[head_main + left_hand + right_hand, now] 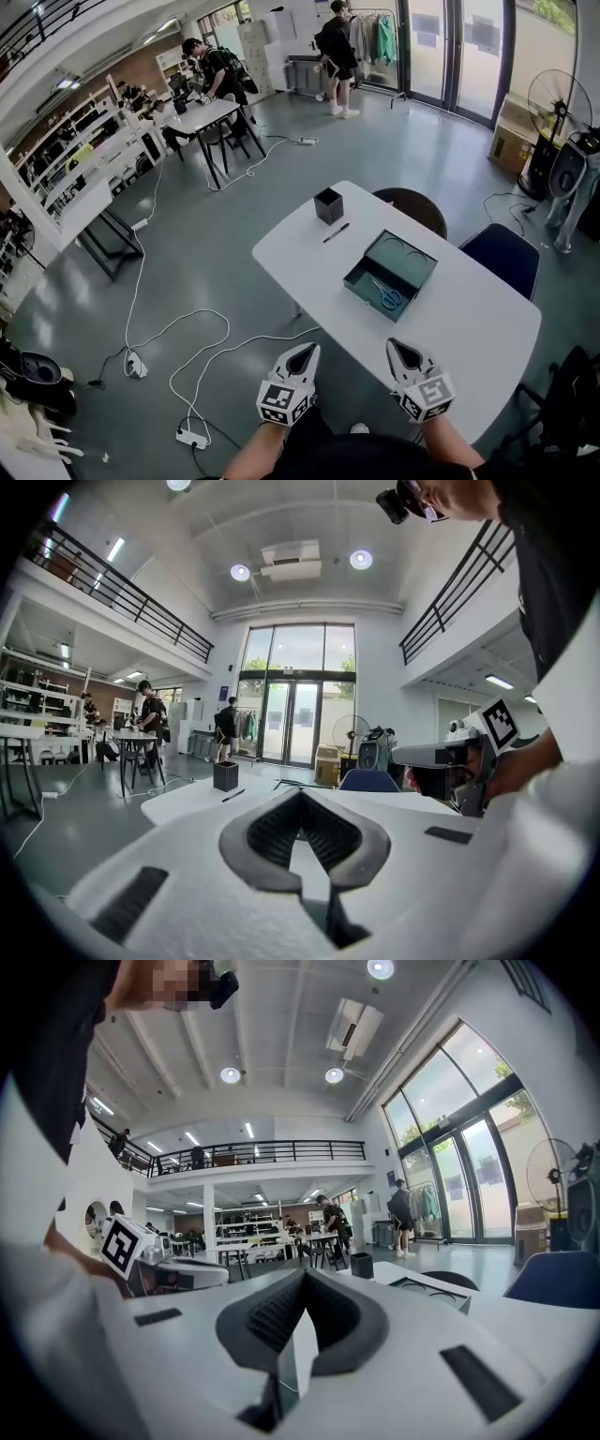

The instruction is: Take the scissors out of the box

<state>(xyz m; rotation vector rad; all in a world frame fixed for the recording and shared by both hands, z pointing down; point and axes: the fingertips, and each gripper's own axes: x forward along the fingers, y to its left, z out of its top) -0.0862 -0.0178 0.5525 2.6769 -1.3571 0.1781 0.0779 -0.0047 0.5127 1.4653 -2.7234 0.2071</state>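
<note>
White rounded table (473, 323) carries a shallow teal box (367, 265). The scissors (387, 296) lie inside it, blue-handled, blades hard to make out. My left gripper (307, 350) and right gripper (398, 346) hover at the near edge, both closed and empty, forearms cut off.

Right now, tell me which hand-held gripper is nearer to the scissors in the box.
Right. The right hand-held gripper is over the table's near edge, just short of the box with the scissors; the left hand-held gripper is beyond the table edge, farther left.
</note>
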